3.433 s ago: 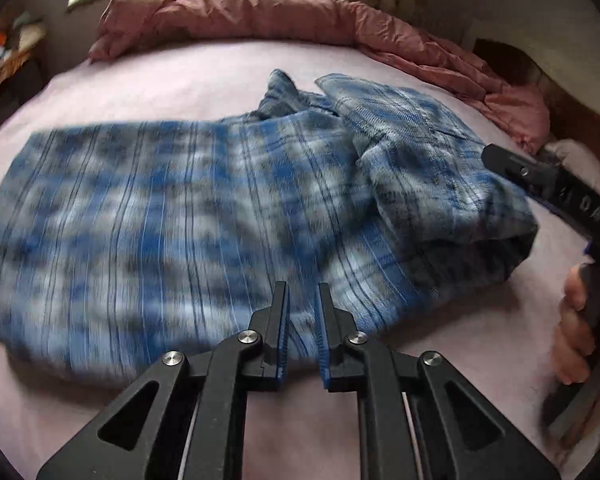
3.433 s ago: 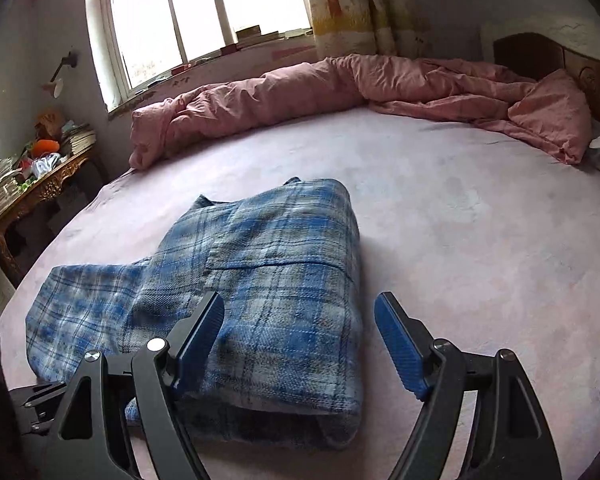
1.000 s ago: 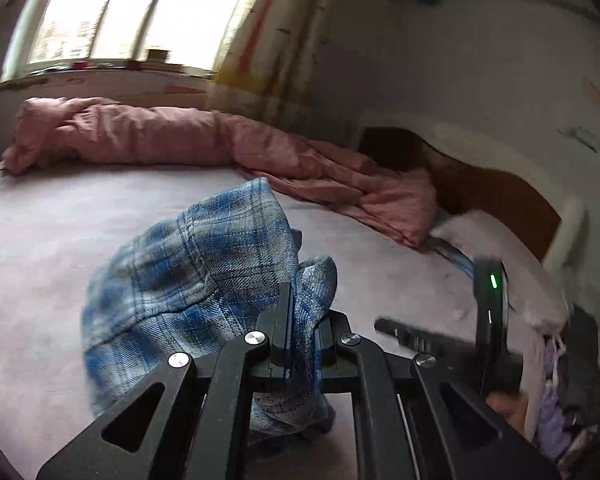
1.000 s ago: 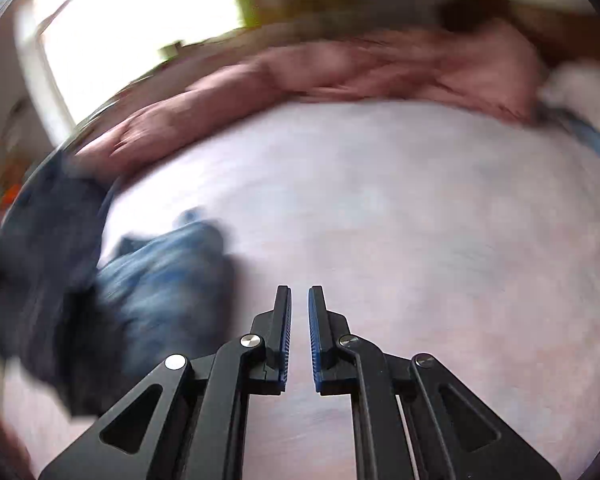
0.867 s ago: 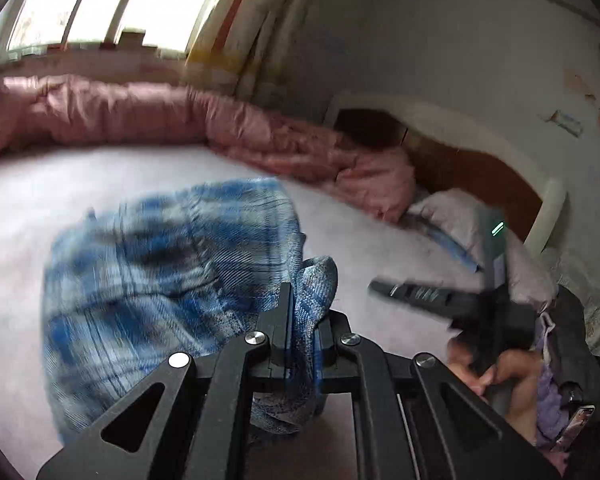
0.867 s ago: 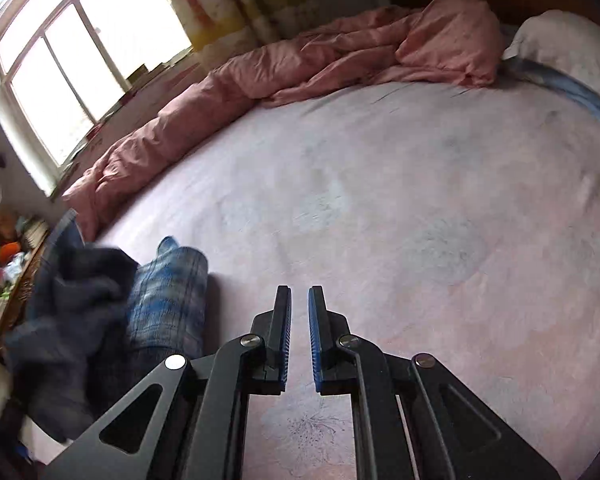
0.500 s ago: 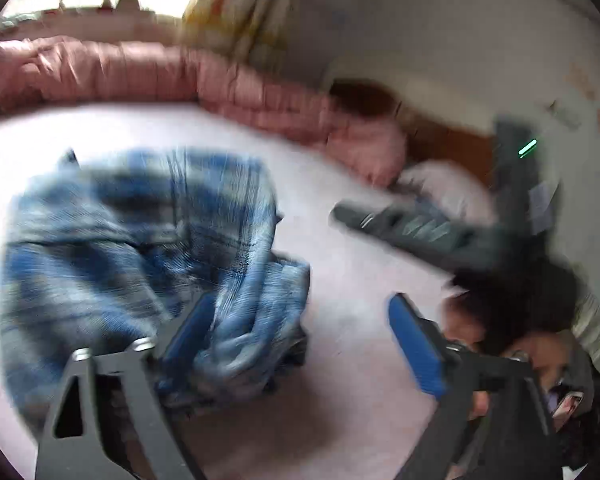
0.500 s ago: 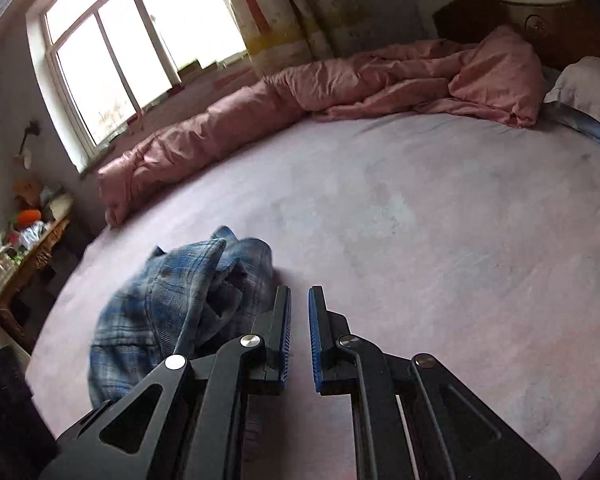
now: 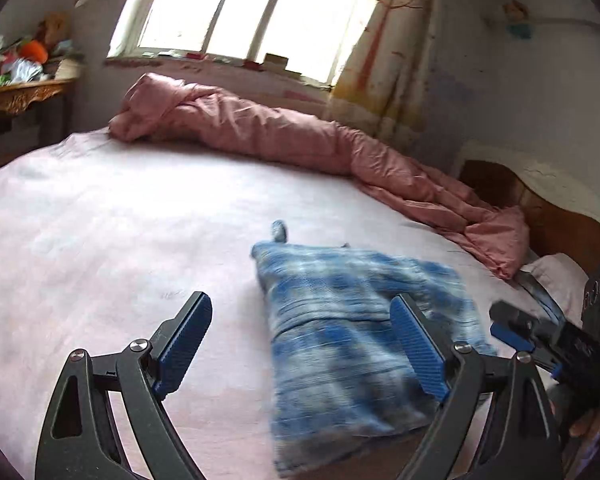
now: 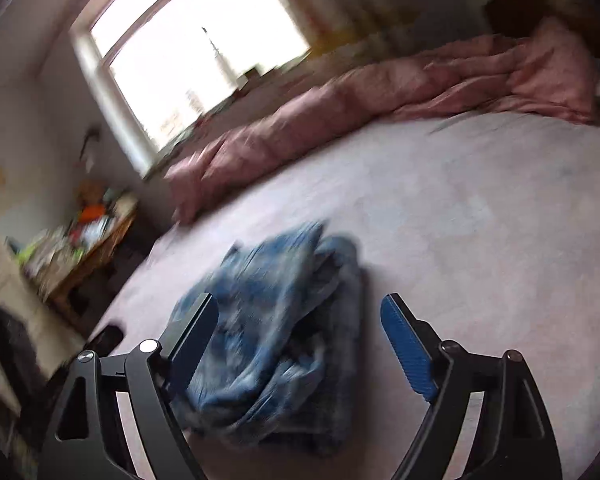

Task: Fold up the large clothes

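Left gripper (image 9: 300,344) spread wide, empty; was pinching plaid shirt (image 9: 356,332) a second ago. Right gripper (image 10: 300,344) jaws opening, nothing pinched. Shirt dropped, lower centre-right on bed (image 9: 100,232), folded compact. Fold apparently complete.
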